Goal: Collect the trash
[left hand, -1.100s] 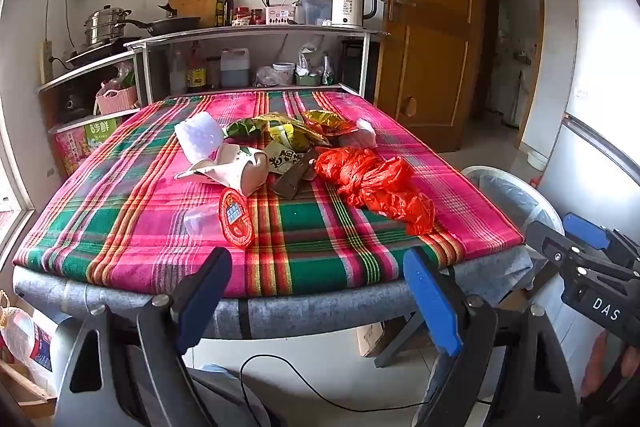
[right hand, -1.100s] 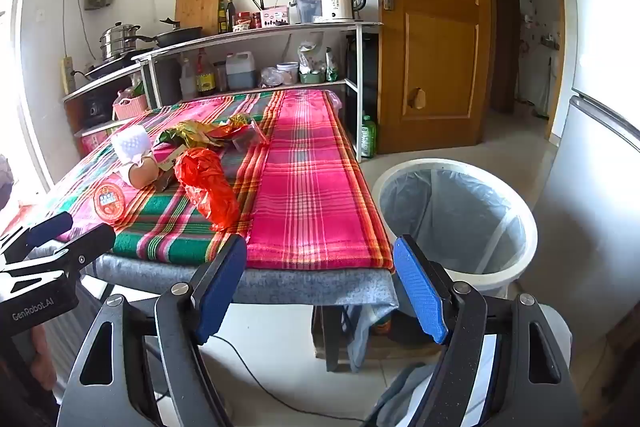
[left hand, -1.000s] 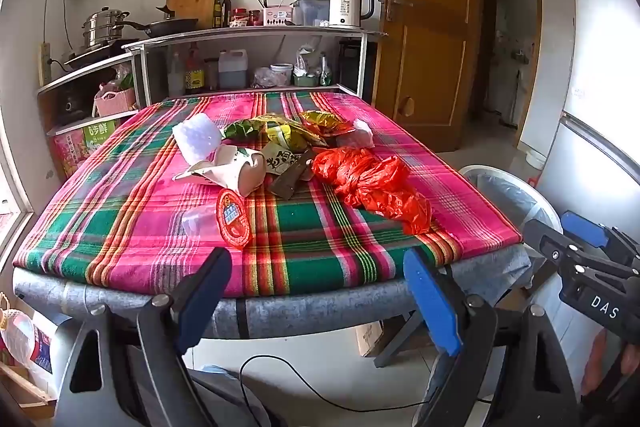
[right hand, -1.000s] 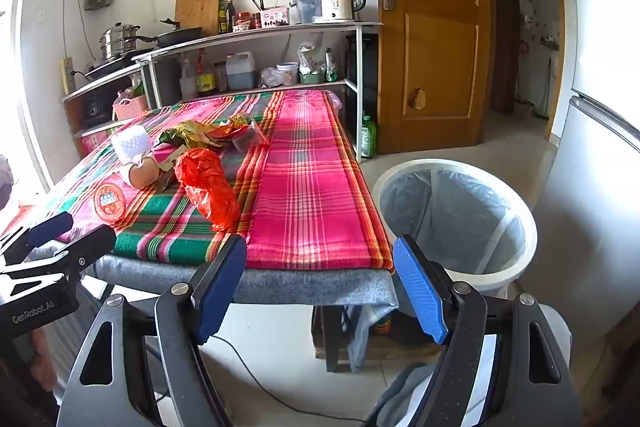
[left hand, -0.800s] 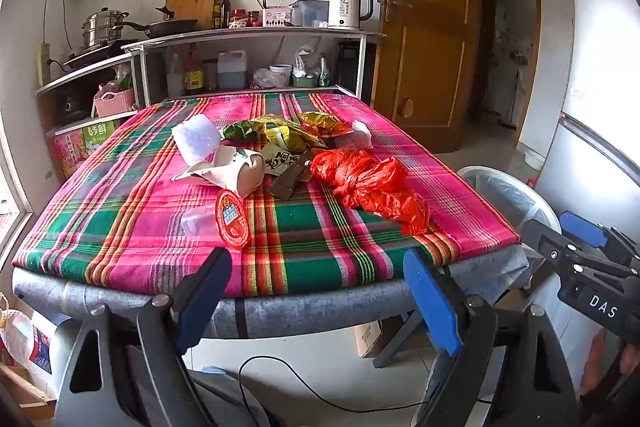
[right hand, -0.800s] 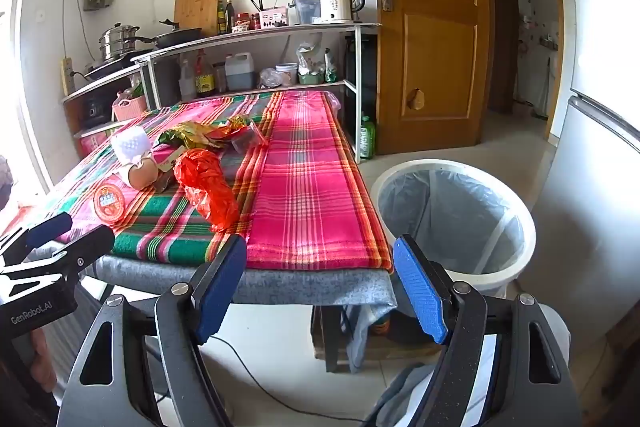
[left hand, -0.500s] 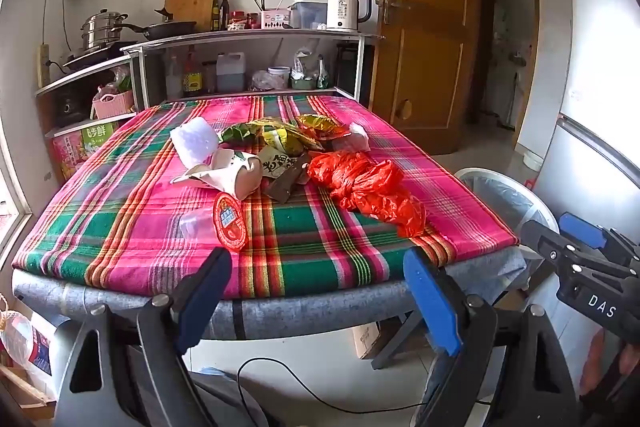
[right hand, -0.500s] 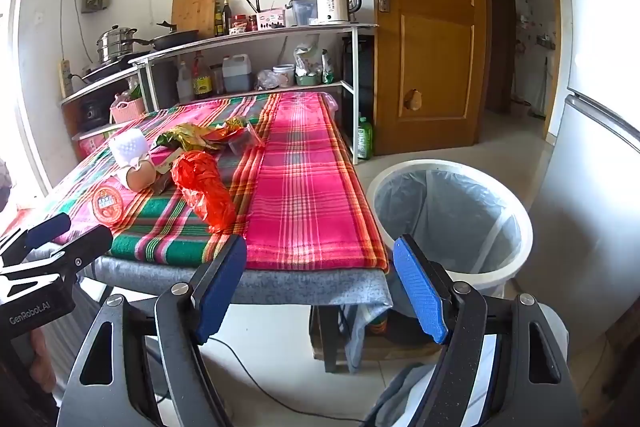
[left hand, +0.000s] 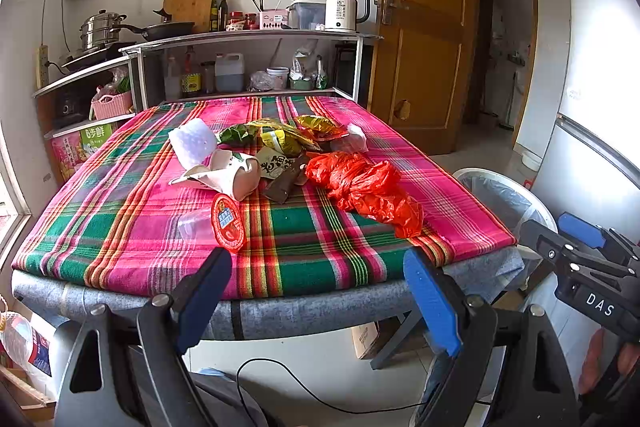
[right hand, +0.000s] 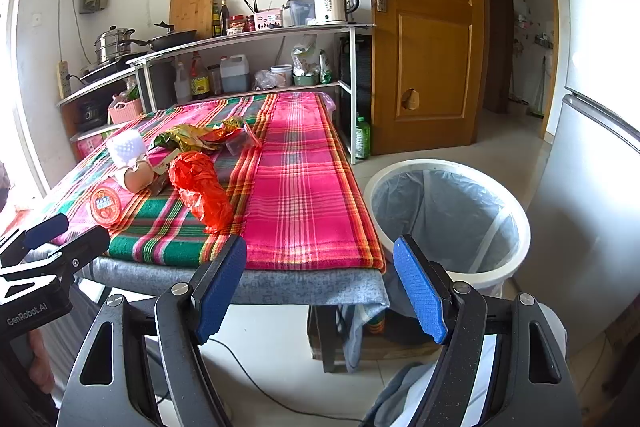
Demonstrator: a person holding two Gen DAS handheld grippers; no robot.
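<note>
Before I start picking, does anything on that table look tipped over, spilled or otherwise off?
Only the trash itself: the clear cup with a red lid lies on its side, and the paper carton is toppled. No spill shows on the plaid tablecloth. The bin stands upright, lined.

"DAS" in white capitals on the black body of the right gripper [left hand: 592, 267], seen at the edge of the left wrist view. "GenRobot.AI" in pale letters on the black body of the left gripper [right hand: 44, 263], seen from the right wrist view. Kettle [left hand: 341, 9] on the top shelf carries a small mark, possibly "55°". Carton [left hand: 86, 143] on the low shelf shows large Chinese characters, too small to read. Red round lid [left hand: 227, 223] and dark wrapper [left hand: 276, 163] bear printing, illegible here.
</note>
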